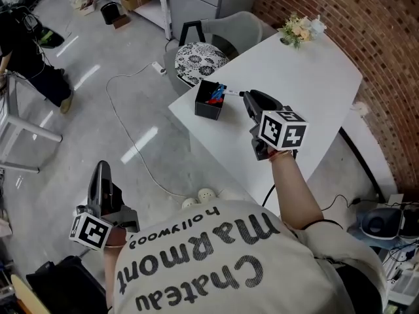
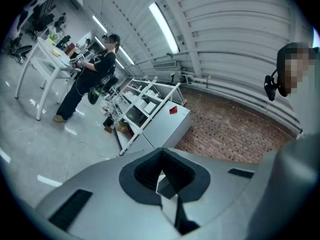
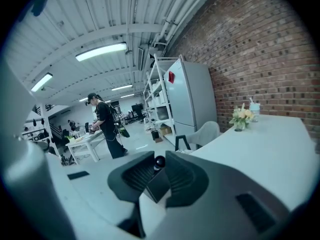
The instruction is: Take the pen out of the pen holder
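A black square pen holder (image 1: 208, 103) stands near the left corner of the white table (image 1: 314, 84), with blue pens (image 1: 215, 95) sticking up in it. My right gripper (image 1: 245, 97) sits just to its right, shut on a white and black pen (image 1: 232, 93) that lies nearly level, its far end reaching toward the holder's rim. In the right gripper view the pen's round black end (image 3: 159, 161) shows between the pads of the right gripper (image 3: 157, 167). My left gripper (image 1: 101, 174) hangs off the table over the floor, jaws together and holding nothing; the left gripper (image 2: 161, 173) points level into the room.
A small vase of flowers (image 1: 299, 29) stands at the table's far edge. A grey chair (image 1: 229, 31) and a patterned round seat (image 1: 200, 59) sit behind the holder. A cable (image 1: 124, 123) runs over the floor. A brick wall (image 1: 366, 18) lies to the right.
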Action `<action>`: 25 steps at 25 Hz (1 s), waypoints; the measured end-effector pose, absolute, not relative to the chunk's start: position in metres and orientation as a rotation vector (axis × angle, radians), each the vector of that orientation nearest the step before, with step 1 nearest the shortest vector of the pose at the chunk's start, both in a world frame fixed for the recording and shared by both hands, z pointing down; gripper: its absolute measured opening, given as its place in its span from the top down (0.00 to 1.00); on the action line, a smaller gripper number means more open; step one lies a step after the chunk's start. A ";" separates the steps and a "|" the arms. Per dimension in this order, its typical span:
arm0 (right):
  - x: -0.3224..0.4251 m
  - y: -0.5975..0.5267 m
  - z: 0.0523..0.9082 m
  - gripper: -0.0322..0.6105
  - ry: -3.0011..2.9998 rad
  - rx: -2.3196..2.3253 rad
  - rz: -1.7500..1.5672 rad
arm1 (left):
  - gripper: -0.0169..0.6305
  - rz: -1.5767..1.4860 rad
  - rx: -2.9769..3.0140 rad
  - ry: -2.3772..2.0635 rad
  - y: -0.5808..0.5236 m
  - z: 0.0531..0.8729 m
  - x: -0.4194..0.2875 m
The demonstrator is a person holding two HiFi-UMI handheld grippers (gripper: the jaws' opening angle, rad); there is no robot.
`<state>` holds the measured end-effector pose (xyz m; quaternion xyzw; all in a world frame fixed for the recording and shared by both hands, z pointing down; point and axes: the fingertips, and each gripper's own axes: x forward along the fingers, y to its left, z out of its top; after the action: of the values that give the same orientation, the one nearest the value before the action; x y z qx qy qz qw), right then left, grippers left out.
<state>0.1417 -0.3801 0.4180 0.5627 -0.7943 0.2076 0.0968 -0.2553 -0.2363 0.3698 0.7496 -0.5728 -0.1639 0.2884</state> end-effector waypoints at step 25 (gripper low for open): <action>0.167 -0.327 0.416 0.84 -2.224 1.816 0.614 | 0.97 -0.437 2.073 -1.366 -0.245 0.375 -0.248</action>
<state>0.1670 -0.3266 0.4157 0.6151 -0.7536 0.2081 0.1024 -0.2479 -0.2453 0.3746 0.7830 -0.5161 -0.1650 0.3053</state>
